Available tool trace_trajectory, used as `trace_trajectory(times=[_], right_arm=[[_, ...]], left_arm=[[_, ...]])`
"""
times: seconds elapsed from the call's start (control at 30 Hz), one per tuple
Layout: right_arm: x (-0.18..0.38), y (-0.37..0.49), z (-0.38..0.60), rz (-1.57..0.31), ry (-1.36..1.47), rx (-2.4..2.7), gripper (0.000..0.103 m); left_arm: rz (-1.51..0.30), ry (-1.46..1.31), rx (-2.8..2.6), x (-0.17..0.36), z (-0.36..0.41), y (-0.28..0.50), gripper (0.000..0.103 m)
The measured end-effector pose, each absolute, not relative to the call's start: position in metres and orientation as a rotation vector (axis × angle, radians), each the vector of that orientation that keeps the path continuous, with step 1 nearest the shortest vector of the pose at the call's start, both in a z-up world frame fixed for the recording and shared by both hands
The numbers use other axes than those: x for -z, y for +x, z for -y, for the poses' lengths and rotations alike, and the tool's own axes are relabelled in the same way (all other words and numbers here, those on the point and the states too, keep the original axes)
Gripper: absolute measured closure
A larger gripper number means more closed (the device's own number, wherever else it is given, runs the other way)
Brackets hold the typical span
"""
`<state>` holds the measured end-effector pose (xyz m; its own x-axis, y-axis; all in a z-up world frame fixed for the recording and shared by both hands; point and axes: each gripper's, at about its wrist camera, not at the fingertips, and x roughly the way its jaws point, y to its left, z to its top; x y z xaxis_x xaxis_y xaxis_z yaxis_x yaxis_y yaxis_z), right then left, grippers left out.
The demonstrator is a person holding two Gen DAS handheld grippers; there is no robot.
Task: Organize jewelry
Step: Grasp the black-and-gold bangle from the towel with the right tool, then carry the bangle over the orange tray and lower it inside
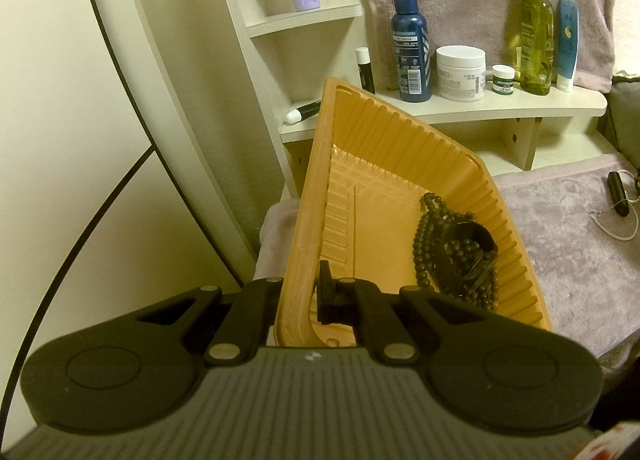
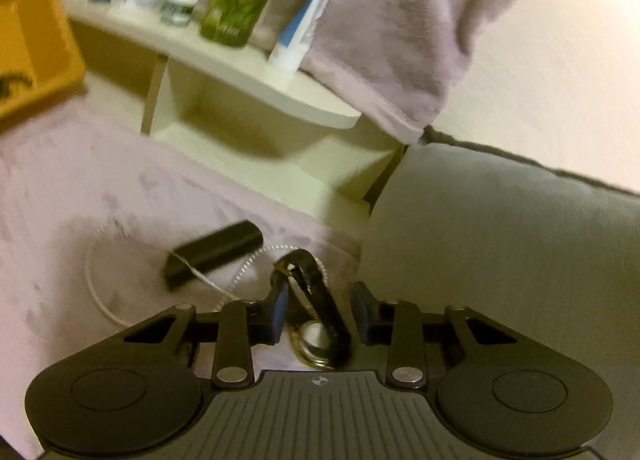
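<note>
My left gripper is shut on the near rim of an orange ribbed tray and holds it tilted. A string of dark beads and a black band lie in the tray's lower right corner. In the right wrist view my right gripper hangs low over the lilac towel. A wristwatch with a black strap lies between its blue pads. The jaws stand apart, with a gap on the right side of the strap. A pearl chain and a black cylinder lie just beyond.
A white shelf behind the tray carries bottles, jars and tubes. A grey cushion borders the towel on the right. The tray's corner shows at the upper left of the right wrist view. A pale wall panel stands left of the tray.
</note>
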<state>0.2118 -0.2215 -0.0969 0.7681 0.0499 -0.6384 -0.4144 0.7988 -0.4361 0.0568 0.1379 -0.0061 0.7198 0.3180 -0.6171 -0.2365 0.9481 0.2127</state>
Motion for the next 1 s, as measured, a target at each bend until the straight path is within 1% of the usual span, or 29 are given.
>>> trace_trajectory(times=[0.1,0.13,0.17,0.37,0.57,0.73,1.0], right_arm=[[0.101,0.212,0.221,-0.654,-0.653,-0.289,0.069],[0.103,0.212,0.220,-0.658,-0.666,-0.293,0.072],[0.103,0.212,0.219,-0.658,-0.676,-0.294,0.084],[0.095,0.204,0.221,-0.631,-0.651,-0.265,0.090],[0.076,0.191,0.222,-0.609,-0.573,-0.281,0.093],[0.050,0.185,0.223,-0.609,-0.437,-0.312,0.094],[0.016,0.173,0.199,-0.583,-0.307,-0.409,0.094]], left_arm=[[-0.704,0.123,-0.307,0.006,-0.138,0.057,0.099],[-0.704,0.122,-0.308,0.007,-0.139,0.057,0.099],[-0.704,0.122,-0.307,0.007,-0.139,0.057,0.099],[-0.704,0.123,-0.307,0.007,-0.139,0.057,0.099],[-0.704,0.124,-0.306,0.006,-0.138,0.057,0.099],[-0.703,0.126,-0.304,0.005,-0.137,0.057,0.099],[-0.701,0.122,-0.304,0.005,-0.137,0.056,0.099]])
